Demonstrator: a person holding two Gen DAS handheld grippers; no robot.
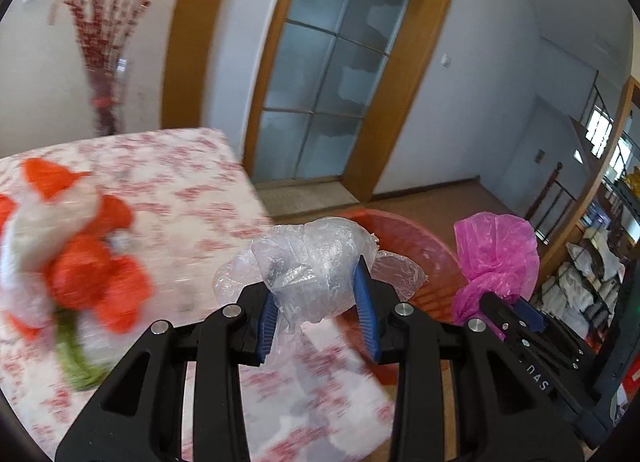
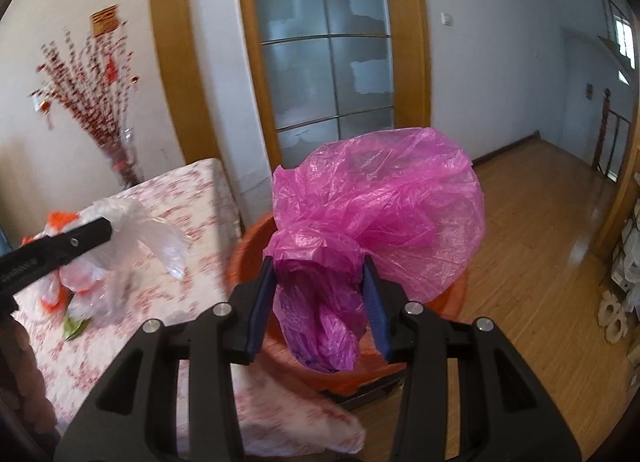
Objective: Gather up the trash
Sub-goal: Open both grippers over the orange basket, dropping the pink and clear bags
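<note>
My left gripper [image 1: 320,304] is shut on a crumpled clear plastic bag [image 1: 316,262] and holds it above the table's corner, near the rim of a red plastic basin [image 1: 416,238]. My right gripper [image 2: 320,306] is shut on a crumpled pink plastic bag [image 2: 376,205] and holds it over the red basin [image 2: 248,250]. The pink bag [image 1: 496,258] and right gripper also show at the right of the left wrist view. The clear bag [image 2: 148,229] and the left gripper's finger show at the left of the right wrist view.
A table with a red-and-white floral cloth [image 1: 168,181] carries an orange-and-white bundle with green leaves [image 1: 76,254]. A vase of red branches [image 2: 100,109] stands at the wall. A frosted glass door [image 2: 324,45] is behind. Wood floor [image 2: 536,254] lies to the right, with shelving [image 1: 592,262].
</note>
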